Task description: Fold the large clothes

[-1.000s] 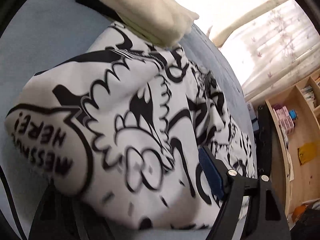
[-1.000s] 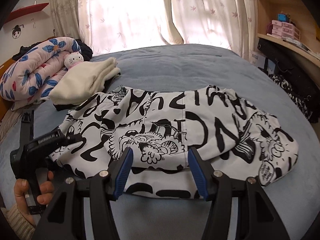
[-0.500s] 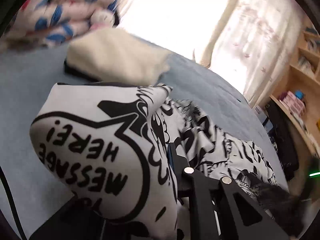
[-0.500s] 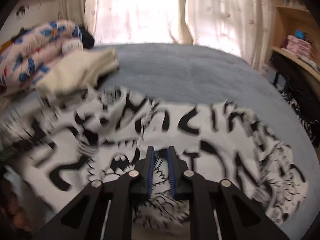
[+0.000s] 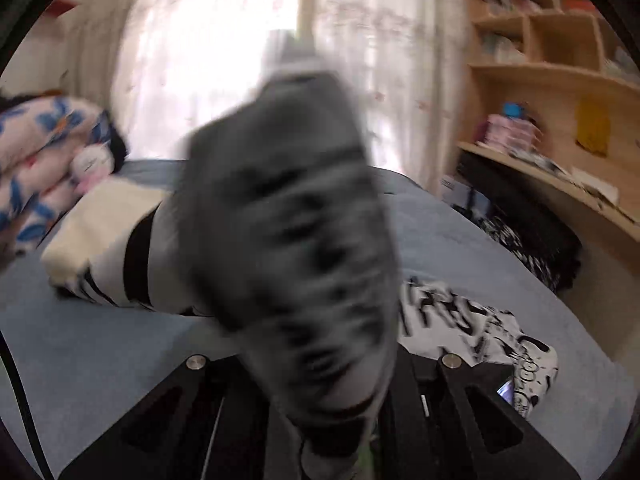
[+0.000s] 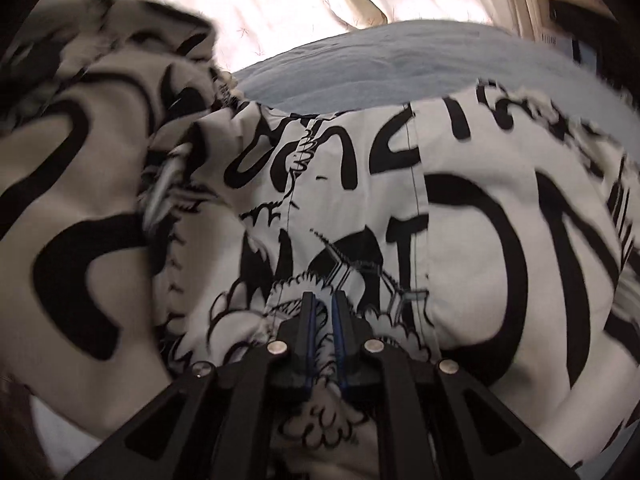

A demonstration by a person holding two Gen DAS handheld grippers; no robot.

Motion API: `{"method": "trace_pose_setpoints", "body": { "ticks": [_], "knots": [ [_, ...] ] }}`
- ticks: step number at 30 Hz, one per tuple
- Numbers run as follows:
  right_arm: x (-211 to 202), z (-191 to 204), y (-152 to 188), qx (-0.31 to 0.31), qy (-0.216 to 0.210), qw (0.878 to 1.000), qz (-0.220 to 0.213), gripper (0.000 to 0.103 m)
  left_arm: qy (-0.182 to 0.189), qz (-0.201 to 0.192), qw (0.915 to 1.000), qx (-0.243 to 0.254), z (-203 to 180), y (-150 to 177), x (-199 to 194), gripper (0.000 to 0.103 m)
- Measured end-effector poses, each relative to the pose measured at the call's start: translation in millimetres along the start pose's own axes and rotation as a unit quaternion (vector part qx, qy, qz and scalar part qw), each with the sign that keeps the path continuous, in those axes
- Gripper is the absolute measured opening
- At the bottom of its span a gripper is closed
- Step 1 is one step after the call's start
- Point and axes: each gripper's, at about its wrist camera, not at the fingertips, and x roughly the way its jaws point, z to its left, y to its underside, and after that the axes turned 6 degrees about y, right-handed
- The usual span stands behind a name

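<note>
The left gripper [image 5: 320,420] is clamped on a lifted, blurred fold of the black-and-white shirt [image 6: 500,240]; the right gripper [image 6: 322,320] pinches its near edge; the rest lies on the blue bed [image 5: 100,344].

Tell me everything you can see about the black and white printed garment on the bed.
The printed garment is soft white cloth covered in bold black cartoon lettering and drawings, with stitched seams. Most of it lies spread on the blue bed. The right tongs are shut on its near edge. One end is lifted and bunched, blurred, in the shut left tongs. Behind it sits a folded cream garment.
</note>
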Motion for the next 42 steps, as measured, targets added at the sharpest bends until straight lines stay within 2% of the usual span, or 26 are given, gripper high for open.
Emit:
{"method": "trace_pose_setpoints", "body": {
  "ticks": [3,5,6,8,10,12,14,16,17,19,22,23,26,28,31,32,35,37,40,41,42],
  "knots": [
    [-30.6,-25.8,4.0,0.043,-0.045,0.998,0.011,0.010,0.013,0.014,0.9987,0.046,-42.6,-5.7,19.8,0.008],
    [-64.0,-53.9,11.3,0.081,-0.045,0.996,0.001,0.010,0.024,0.021,0.9972,0.068,-68.8,-5.7,32.9,0.008],
    [-78.0,-66.4,14.6,0.092,-0.027,0.995,-0.007,0.010,0.033,0.026,0.9961,0.078,-83.8,-4.3,41.3,0.008],
    [-109.8,-95.8,21.7,0.108,0.040,0.993,-0.031,0.010,0.049,0.035,0.9933,0.098,-113.0,1.7,57.3,0.009],
    [-138.1,-130.9,28.9,0.131,0.116,0.983,-0.052,0.010,0.073,0.048,0.9893,0.117,-143.9,14.1,75.6,0.009],
    [-158.4,-169.5,37.6,0.166,0.165,0.971,-0.056,0.010,0.092,0.073,0.9842,0.132,-171.2,31.2,95.8,0.010],
    [-166.5,-195.6,46.6,0.194,0.183,0.962,-0.053,0.010,0.091,0.130,0.9745,0.159,-197.6,61.8,129.6,0.010],
    [-170.4,-214.5,55.0,0.217,0.190,0.957,-0.040,0.010,0.068,0.182,0.9632,0.186,-212.3,94.5,157.8,0.011],
    [-169.4,-221.1,57.7,0.226,0.185,0.956,-0.033,0.010,0.061,0.187,0.9612,0.194,-214.2,105.1,163.1,0.011],
    [-170.1,-232.4,62.3,0.238,0.172,0.955,-0.028,0.010,0.059,0.175,0.9624,0.199,-214.1,110.4,161.0,0.011],
    [-172.8,-237.5,65.6,0.244,0.161,0.956,-0.032,0.010,0.101,0.173,0.9680,0.151,-206.2,93.5,150.5,0.011],
    [-174.3,-239.7,67.3,0.246,0.161,0.955,-0.034,0.010,0.116,0.162,0.9705,0.136,-204.7,86.6,143.0,0.011],
    [-168.1,-234.2,68.4,0.254,0.154,0.954,-0.035,0.010,0.137,0.138,0.9711,0.139,-221.1,80.1,130.8,0.011],
    [-167.0,-236.4,64.9,0.262,0.155,0.952,-0.033,0.010,0.151,0.157,0.9671,0.131,-223.2,89.1,142.7,0.011],
    [-168.7,-240.6,66.4,0.267,0.161,0.949,-0.032,0.010,0.145,0.203,0.9610,0.120,-224.1,113.3,167.0,0.011],
    [-171.7,-241.7,67.0,0.267,0.166,0.949,-0.033,0.010,0.148,0.200,0.9615,0.116,-221.9,115.2,166.5,0.011],
    [-183.1,-240.9,66.5,0.259,0.173,0.949,-0.041,0.010,0.153,0.193,0.9625,0.114,-216.3,109.4,153.1,0.012],
    [-190.7,-240.7,66.0,0.263,0.175,0.948,-0.046,0.010,0.154,0.206,0.9592,0.118,-211.3,101.0,146.4,0.016],
    [-198.2,-242.7,63.1,0.280,0.154,0.946,-0.050,0.011,0.170,0.230,0.9526,0.104,-204.7,86.6,138.3,0.025],
    [-200.7,-242.4,62.2,0.286,0.141,0.946,-0.052,0.014,0.174,0.236,0.9510,0.096,-205.8,82.3,137.6,0.027],
    [-203.1,-242.5,60.6,0.292,0.130,0.946,-0.055,0.023,0.176,0.245,0.9491,0.090,-205.1,80.2,136.2,0.029]
  ]
}}
